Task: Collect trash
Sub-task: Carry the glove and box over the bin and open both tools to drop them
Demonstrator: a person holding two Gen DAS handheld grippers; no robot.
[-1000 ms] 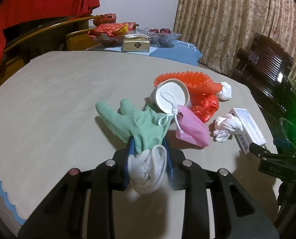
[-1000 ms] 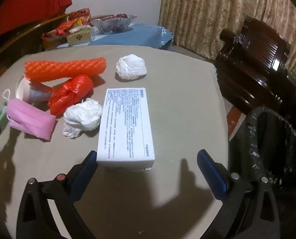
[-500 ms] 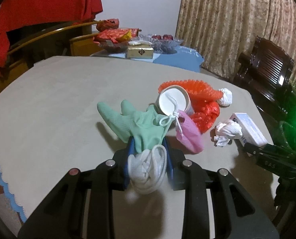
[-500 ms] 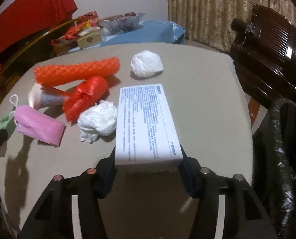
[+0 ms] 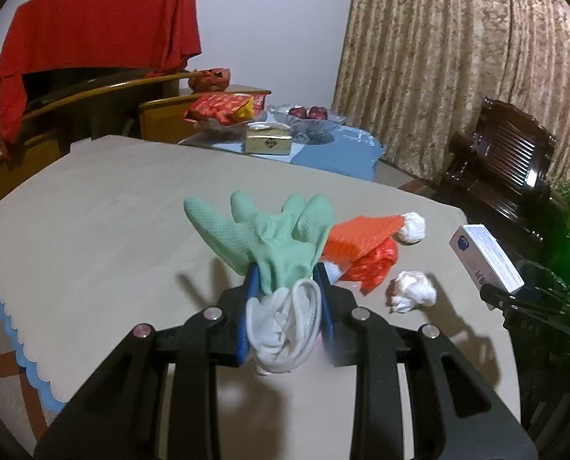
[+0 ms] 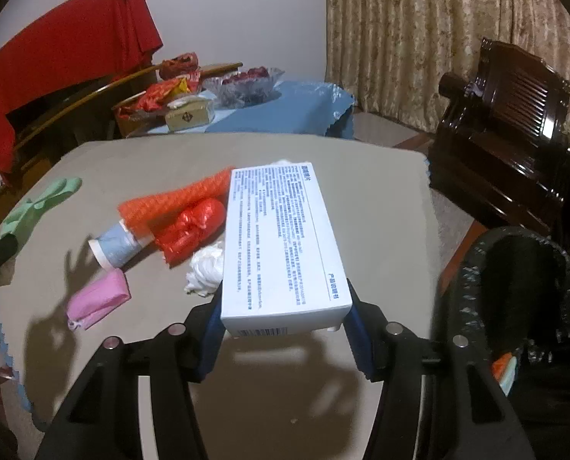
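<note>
Left wrist view: one green rubber glove [image 5: 281, 237], textured with a bumpy grip and a white cuff, is pinched between the blue-padded fingers of the left gripper [image 5: 285, 299], lifted above the counter [image 5: 112, 211]. The right gripper [image 6: 285, 326] has just closed its fingers on one white cardboard box [image 6: 281, 241], printed with small blue text, and holds it up off the counter.

Taking the box as landmark, left of it on the counter lie one orange foam net sleeve [image 6: 170, 201], one crumpled red plastic bag [image 6: 193, 230], one paper cup [image 6: 116, 245] on its side, one folded pink face mask [image 6: 97, 299], and two balls of white tissue: one [image 6: 206, 268] just beside the box, the other [image 5: 413, 228] beyond it. Right of the box stands one bin lined with a black plastic bag [image 6: 522, 306].

The counter is covered in smooth beige cloth. Behind it are a blue-clothed side table [image 6: 285, 111], patterned curtains [image 6: 438, 38], a dark wooden chair [image 6: 503, 122] and a red cloth [image 6: 66, 61].
</note>
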